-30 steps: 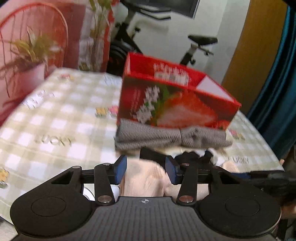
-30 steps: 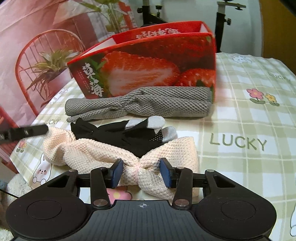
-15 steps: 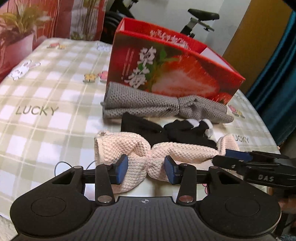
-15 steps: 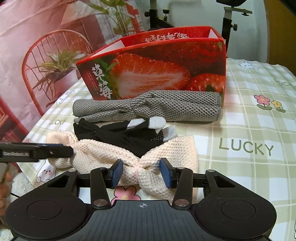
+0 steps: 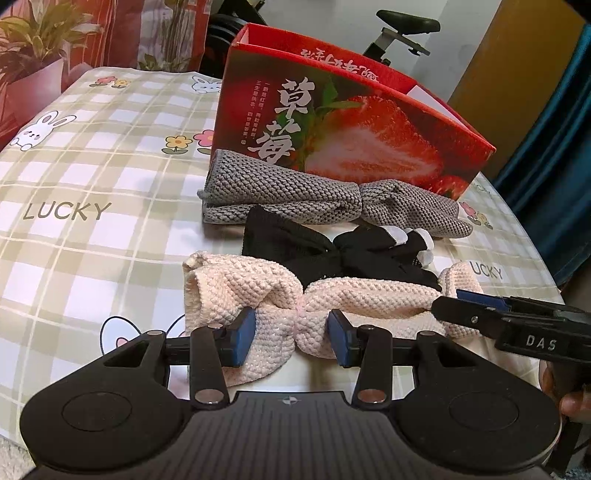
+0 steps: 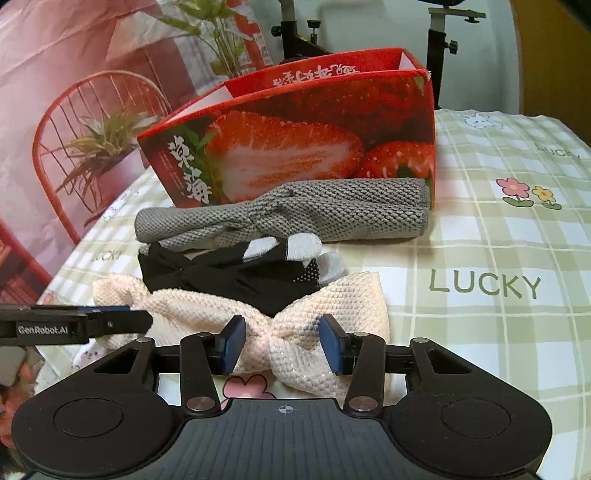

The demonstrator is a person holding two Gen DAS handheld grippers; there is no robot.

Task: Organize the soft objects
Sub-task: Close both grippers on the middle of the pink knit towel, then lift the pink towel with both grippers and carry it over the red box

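Headband (image 5: pixel 295 302) — between both tongs' pads.

It looked like a room in a home. A table wore a green-and-white checked cloth (image 5: pixel 92 155) printed with rabbits, flowers and the word LUCKY. Behind it stood a black exercise bike (image 5: pixel 400 31), a red wire-backed chair (image 6: pixel 85 122) and a leafy potted plant (image 5: pixel 33 48). A dark teal curtain (image 5: pixel 554 147) hung beside an ochre wooden panel (image 5: pixel 491 77).

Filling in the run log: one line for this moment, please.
left gripper: open, at pink headband | right gripper: open, same headband | strawberry box: behind
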